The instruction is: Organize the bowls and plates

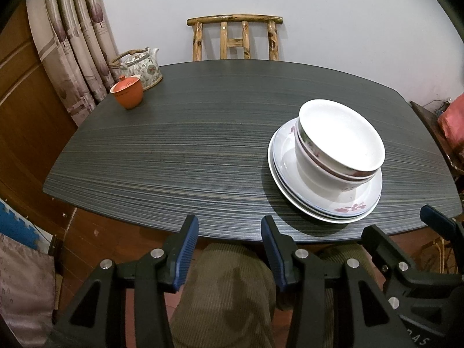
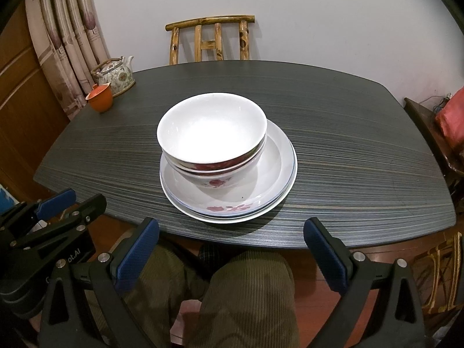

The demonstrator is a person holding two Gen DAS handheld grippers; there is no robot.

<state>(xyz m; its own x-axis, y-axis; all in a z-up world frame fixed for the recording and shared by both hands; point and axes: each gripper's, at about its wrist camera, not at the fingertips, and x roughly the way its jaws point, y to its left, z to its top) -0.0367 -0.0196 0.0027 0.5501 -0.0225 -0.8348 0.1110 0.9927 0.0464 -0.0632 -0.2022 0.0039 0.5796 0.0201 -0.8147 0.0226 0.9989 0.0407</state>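
Observation:
White bowls [image 1: 342,142] [image 2: 213,133] with red flower patterns sit nested on a stack of white plates [image 1: 327,206] [image 2: 272,179] near the front edge of the dark table [image 1: 179,156] [image 2: 362,150]. My left gripper [image 1: 229,237] is open and empty, held off the table's front edge, left of the stack. My right gripper [image 2: 232,246] is open wide and empty, in front of the stack and below the table edge. Each gripper also shows in the other's view: the right one [image 1: 406,232] and the left one [image 2: 75,200].
An orange lidded cup [image 1: 127,91] [image 2: 100,98] and a flowered teapot [image 1: 142,65] [image 2: 116,72] stand at the table's far left corner. A wooden chair [image 1: 235,37] [image 2: 210,39] is behind the table. Curtains hang at left. The person's knees are below the grippers.

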